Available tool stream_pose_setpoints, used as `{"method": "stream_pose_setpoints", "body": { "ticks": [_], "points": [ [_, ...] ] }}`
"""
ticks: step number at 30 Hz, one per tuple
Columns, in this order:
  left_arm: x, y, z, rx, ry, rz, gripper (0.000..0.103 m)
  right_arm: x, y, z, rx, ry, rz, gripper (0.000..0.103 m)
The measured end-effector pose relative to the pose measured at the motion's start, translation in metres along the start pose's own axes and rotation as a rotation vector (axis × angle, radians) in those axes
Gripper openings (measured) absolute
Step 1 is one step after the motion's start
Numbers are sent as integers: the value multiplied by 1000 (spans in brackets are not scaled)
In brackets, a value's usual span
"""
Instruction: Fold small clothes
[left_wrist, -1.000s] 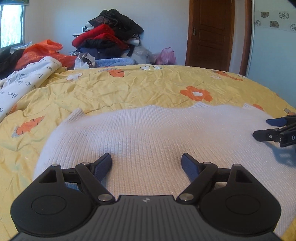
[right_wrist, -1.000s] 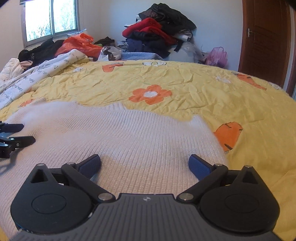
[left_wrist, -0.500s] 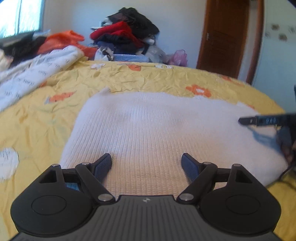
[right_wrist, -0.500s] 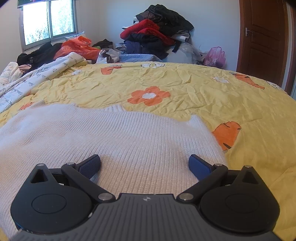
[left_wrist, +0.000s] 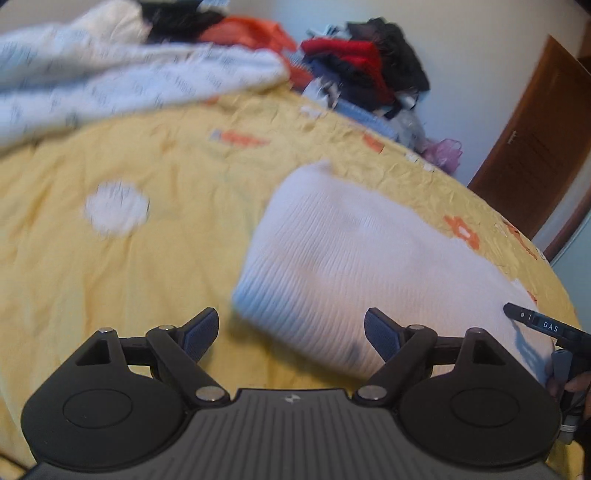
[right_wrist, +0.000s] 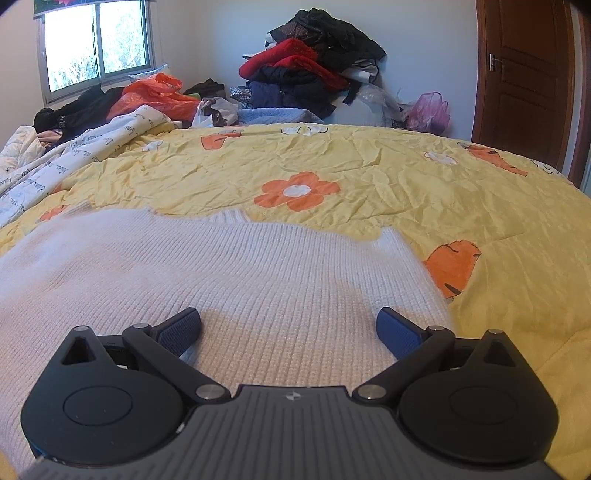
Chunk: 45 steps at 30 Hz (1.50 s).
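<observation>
Jaws of the left hand-held gripper (left_wrist: 291, 334) stand wide apart with nothing between them; its right finger sits over the near left corner of the white knit sweater (left_wrist: 369, 266), its left finger over bare yellow bedspread (left_wrist: 129, 277). Left view is blurred and tilted. Right hand-held gripper (right_wrist: 290, 328) also spread apart, empty, poised over the sweater's near right portion. Sweater lies flat on the bed, ribbed, its right edge just beside an orange print. In the left view the right gripper's dark finger tip rests at the sweater's right edge. Beyond the sweater: a white lettered quilt (right_wrist: 74, 155) at far left, an orange bag (right_wrist: 155, 96), a clothes pile (right_wrist: 314, 62) against the wall, a brown door (right_wrist: 524, 74) at right.
</observation>
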<state>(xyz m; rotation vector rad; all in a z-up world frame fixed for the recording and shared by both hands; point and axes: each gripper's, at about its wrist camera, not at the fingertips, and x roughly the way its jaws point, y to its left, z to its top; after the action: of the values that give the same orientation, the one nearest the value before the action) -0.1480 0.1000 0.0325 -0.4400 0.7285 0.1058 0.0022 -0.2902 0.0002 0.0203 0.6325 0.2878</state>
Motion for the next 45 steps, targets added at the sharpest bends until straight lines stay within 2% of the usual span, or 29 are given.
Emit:
{"method": "stream_pose_setpoints", "body": {
  "ticks": [2, 4, 8, 11, 15, 18, 20, 23, 26, 28, 31, 34, 40, 45],
  "points": [
    [8, 5, 0, -79, 17, -4, 87, 0, 0, 0, -1, 0, 0, 100],
    [15, 9, 2, -173, 12, -45, 87, 0, 0, 0, 0, 0, 0, 100],
    [33, 6, 12, -285, -16, -68, 86, 0, 0, 0, 1, -1, 1, 100],
    [39, 1, 14, -325, -36, -49, 86, -2, 0, -1, 5, -6, 0, 100],
    [35, -6, 5, -288, -68, -15, 87, -3, -2, -1, 16, -10, 9, 100],
    [22, -5, -7, -362, -91, 9, 87, -4, -3, -1, 21, -12, 15, 100],
    [21, -5, -10, -369, -109, 14, 87, -5, -4, -2, 26, -16, 20, 100],
    [27, -5, -3, -399, -113, 13, 88, -5, -6, -2, 31, -20, 25, 100],
    [36, -1, 6, -496, -116, -4, 87, -5, -6, -2, 34, -20, 28, 100],
    [41, -2, 11, -526, -109, 5, 80, -5, -5, -2, 34, -20, 28, 100],
    [43, -3, 11, -514, -100, 18, 71, -5, -6, -2, 33, -19, 27, 100],
    [42, -1, 8, -505, -111, 52, 48, -5, -6, -2, 34, -19, 28, 100],
    [42, -2, 6, -454, -124, 61, 46, -4, -6, -2, 30, -18, 27, 101],
    [41, -14, 11, -360, -130, 93, 31, -5, -7, -2, 42, -21, 39, 101]
  ]
}}
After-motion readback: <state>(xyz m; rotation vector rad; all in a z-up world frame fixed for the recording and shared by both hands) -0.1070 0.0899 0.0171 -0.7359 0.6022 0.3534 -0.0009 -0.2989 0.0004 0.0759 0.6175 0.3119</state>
